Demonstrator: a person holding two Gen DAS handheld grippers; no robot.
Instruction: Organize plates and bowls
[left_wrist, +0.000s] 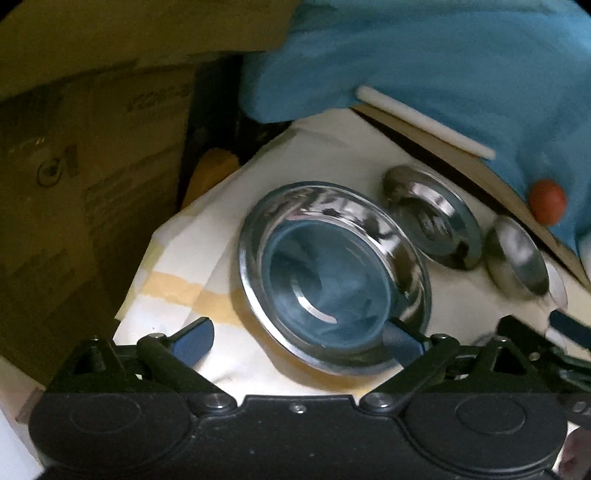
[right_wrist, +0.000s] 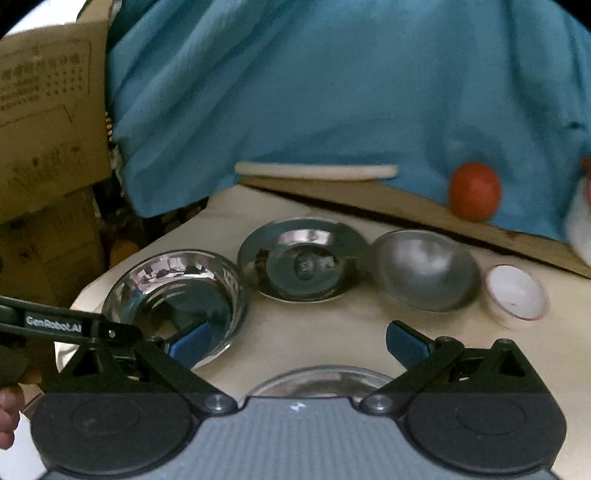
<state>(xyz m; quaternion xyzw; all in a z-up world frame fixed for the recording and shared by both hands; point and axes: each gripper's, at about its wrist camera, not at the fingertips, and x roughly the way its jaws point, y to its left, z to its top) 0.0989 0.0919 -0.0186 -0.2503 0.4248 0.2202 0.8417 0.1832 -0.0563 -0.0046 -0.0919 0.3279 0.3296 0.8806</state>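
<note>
Item: cream-covered table (right_wrist: 317, 332), laid with metalware in a rough row. Steel bowl, large (left_wrist: 332, 273), shiny, upright, at the centre of the left wrist view and at 9 o'clock in the right wrist view (right_wrist: 173, 291). Steel dish with wide flat rim (right_wrist: 303, 258), upright, just beside the large bowl toward 3 o'clock; seen from the left wrist (left_wrist: 432, 221) it lies toward 2 o'clock. Dull steel bowl (right_wrist: 424, 269), next in the row, its rounded surface facing the right wrist camera; whether it is overturned cannot be told. Small white cup with red rim (right_wrist: 517, 291), at the row's 3 o'clock end. A further shiny rim (right_wrist: 321, 380) shows at 6 o'clock, mostly hidden by the right gripper's body. Left gripper (left_wrist: 299, 338): jaws spread wide, one blue pad over the cloth, the other at the large bowl's near rim, pressing on nothing. Right gripper (right_wrist: 299, 343): jaws likewise wide apart, nothing between them but table. Backing: blue cloth (right_wrist: 332, 92) across 12 o'clock, a white stick (right_wrist: 314, 170) and an orange-red ball (right_wrist: 474, 192) on a brown board (right_wrist: 406, 206); cardboard boxes (left_wrist: 92, 166) at 9 to 10 o'clock. A hand (right_wrist: 9, 413) shows at the 8 o'clock edge of the right wrist view
</note>
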